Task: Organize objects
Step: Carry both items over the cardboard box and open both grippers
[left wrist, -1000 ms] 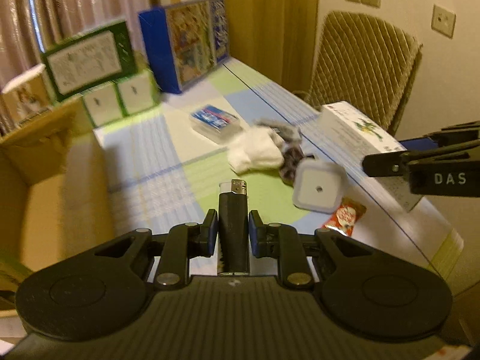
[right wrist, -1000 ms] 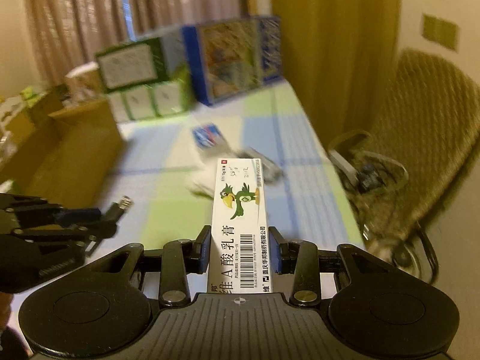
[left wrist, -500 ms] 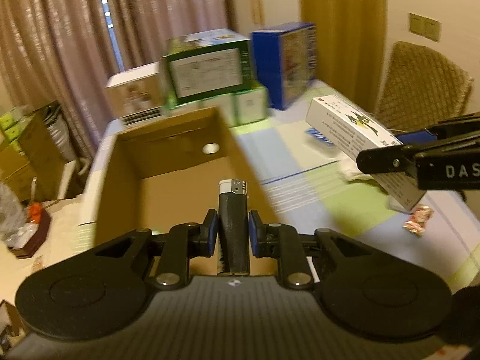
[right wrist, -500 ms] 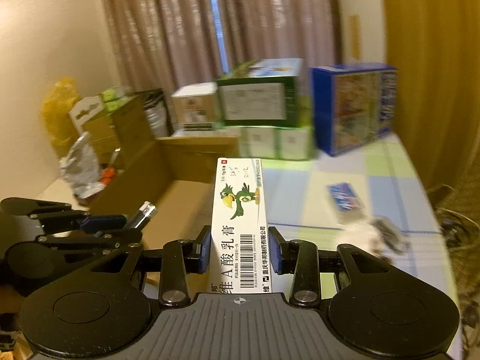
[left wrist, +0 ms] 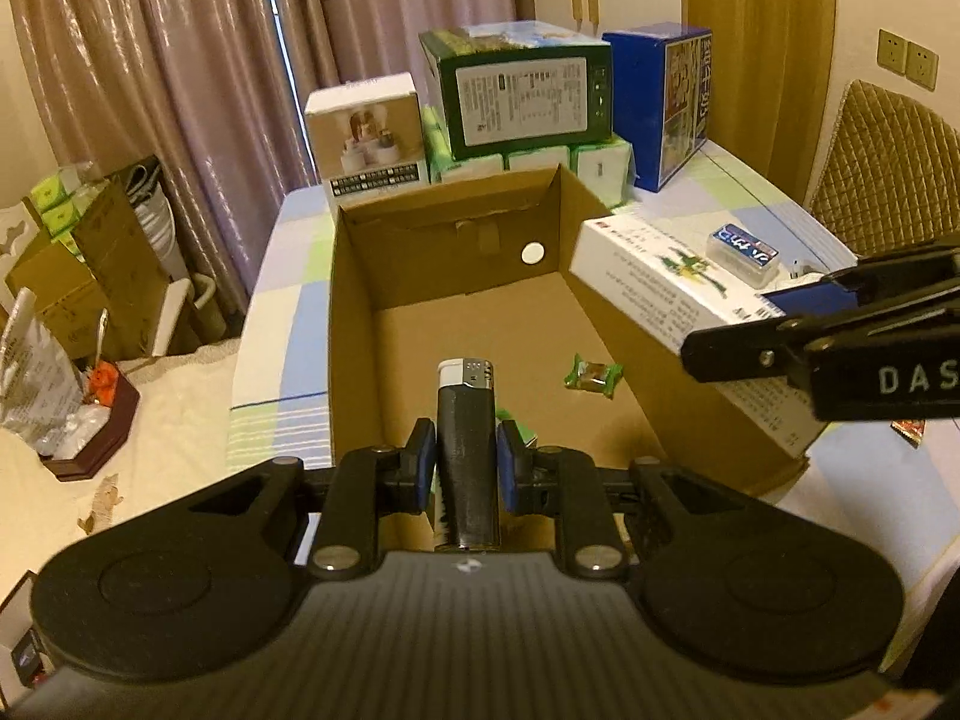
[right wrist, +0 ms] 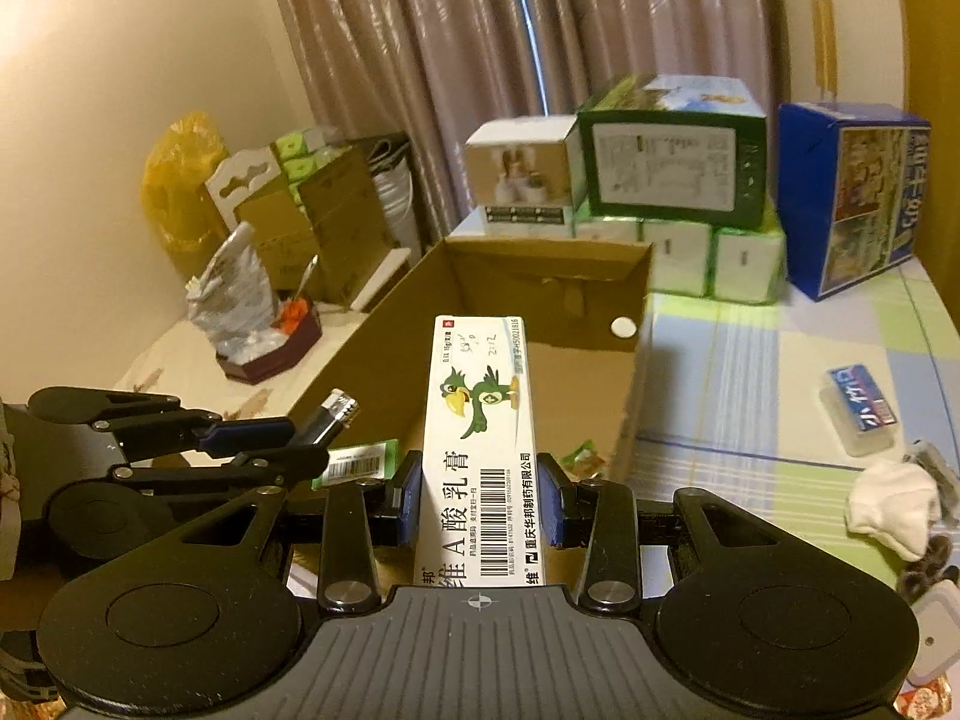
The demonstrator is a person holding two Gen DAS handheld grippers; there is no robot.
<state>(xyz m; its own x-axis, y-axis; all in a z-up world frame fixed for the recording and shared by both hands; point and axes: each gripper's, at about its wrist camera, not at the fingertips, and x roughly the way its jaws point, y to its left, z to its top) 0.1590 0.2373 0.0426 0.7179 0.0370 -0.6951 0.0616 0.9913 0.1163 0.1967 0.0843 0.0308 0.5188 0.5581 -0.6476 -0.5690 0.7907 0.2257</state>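
Hovering over the near end of the open cardboard box (left wrist: 354,324), the left gripper (left wrist: 465,468) has its jaws clenched on a black lighter (left wrist: 467,456), metal head pointing toward the box's far wall. Beside it, above the box's right wall, the right gripper (right wrist: 480,495) is clamped on a long white ointment carton (right wrist: 478,450) printed with a green bird; the carton's far end reaches over the box's opening.

Down inside the box lie a green-wrapped candy (left wrist: 593,374) on the floor by the right wall, and a green barcoded packet (right wrist: 355,462) under the left gripper.

This looks like the drop-off step: both items are carried over the box but not yet let go. The next move calls for lowering each gripper into the opening and parting its jaws so the lighter and the carton land on the box floor.

To the right of the box, still on the checked tablecloth (right wrist: 750,396), wait a blue-labelled clear case (right wrist: 861,411) and a white cloth (right wrist: 894,504). Behind the box's far wall stands a stack of printed cartons (left wrist: 522,96).
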